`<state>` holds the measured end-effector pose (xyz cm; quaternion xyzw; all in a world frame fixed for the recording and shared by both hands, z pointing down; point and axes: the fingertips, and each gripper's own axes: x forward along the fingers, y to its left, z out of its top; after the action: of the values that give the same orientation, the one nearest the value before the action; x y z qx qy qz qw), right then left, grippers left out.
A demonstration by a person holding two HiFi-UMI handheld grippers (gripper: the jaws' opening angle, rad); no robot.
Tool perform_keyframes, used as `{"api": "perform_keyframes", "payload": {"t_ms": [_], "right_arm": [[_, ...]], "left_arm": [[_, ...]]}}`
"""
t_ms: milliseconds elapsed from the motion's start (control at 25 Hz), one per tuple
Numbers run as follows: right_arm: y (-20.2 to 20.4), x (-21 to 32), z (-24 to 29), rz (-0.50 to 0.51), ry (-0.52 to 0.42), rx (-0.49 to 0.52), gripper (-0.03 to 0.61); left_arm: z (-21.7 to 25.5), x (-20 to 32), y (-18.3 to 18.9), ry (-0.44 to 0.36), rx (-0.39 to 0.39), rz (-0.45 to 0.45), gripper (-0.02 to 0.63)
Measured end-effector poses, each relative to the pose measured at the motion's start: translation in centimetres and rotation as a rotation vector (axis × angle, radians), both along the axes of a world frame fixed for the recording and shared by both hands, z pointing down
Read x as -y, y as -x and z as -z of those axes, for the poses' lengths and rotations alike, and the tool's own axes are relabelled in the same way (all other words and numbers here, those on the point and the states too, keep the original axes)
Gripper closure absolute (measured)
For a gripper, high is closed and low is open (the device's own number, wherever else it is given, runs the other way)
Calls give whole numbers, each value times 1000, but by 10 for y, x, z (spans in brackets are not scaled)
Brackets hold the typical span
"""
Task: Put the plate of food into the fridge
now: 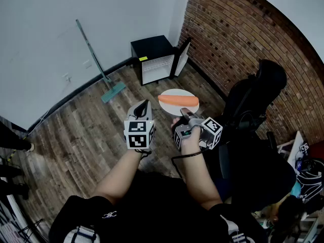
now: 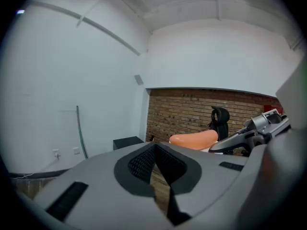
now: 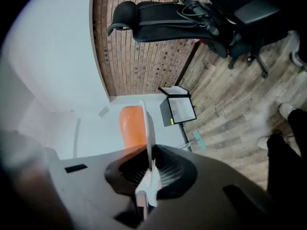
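Note:
A white plate (image 1: 178,96) carries a long orange piece of food (image 1: 177,100) and hangs in the air above the wooden floor. My right gripper (image 1: 186,116) is shut on the plate's near rim. In the right gripper view the plate (image 3: 147,128) shows edge-on between the pads, with the food (image 3: 131,124) on its left face. My left gripper (image 1: 143,106) floats beside the plate on its left, shut and empty. The small black fridge (image 1: 154,58) stands ahead against the wall with its door (image 1: 182,56) swung open to the right. The food (image 2: 194,139) also shows in the left gripper view.
A black office chair (image 1: 252,99) stands close on the right by the brick wall (image 1: 238,39). A long-handled mop (image 1: 98,65) leans on the white wall left of the fridge. Someone's shoes (image 1: 17,147) are at the far left. Bags (image 1: 306,168) lie at the right edge.

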<state>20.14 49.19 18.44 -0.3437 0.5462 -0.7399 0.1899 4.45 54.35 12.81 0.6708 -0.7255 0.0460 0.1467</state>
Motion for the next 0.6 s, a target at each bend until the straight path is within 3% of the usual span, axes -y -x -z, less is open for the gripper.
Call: {"api": "perform_keyframes", "payload": {"t_ms": [600], "right_arm": [[33, 23, -3, -23, 5, 6, 523]], "left_arm": [[-8, 29, 37, 10, -27, -28, 618]]}}
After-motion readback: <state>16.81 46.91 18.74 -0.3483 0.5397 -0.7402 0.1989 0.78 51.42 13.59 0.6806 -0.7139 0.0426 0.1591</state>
